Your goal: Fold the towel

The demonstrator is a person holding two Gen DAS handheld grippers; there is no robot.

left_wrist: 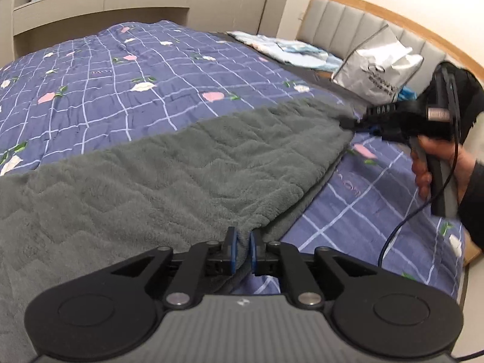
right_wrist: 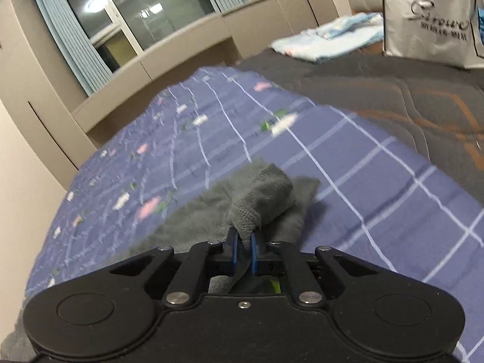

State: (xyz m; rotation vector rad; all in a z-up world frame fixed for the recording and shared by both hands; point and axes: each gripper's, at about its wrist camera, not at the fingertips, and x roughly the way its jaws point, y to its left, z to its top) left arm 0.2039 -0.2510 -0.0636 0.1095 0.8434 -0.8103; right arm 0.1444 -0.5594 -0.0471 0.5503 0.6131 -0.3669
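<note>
A grey fluffy towel (left_wrist: 169, 169) lies spread across the blue checked bedspread (left_wrist: 115, 69). My left gripper (left_wrist: 243, 242) is shut on the towel's near edge, with grey cloth pinched between its blue pads. Farther right in the left wrist view, a hand holds my right gripper (left_wrist: 348, 124), whose tips bite the towel's far right corner. In the right wrist view the right gripper (right_wrist: 244, 239) is shut on that bunched corner of the towel (right_wrist: 260, 196), which rises in a small fold above the fingers.
A white shopping bag (left_wrist: 378, 66) leans on the padded headboard (left_wrist: 341, 21). Pale blue folded cloth (left_wrist: 284, 48) lies near it on the dark mattress (right_wrist: 393, 96). A black cable (left_wrist: 402, 224) hangs from the right gripper. A window (right_wrist: 127, 15) and cabinets stand beyond the bed.
</note>
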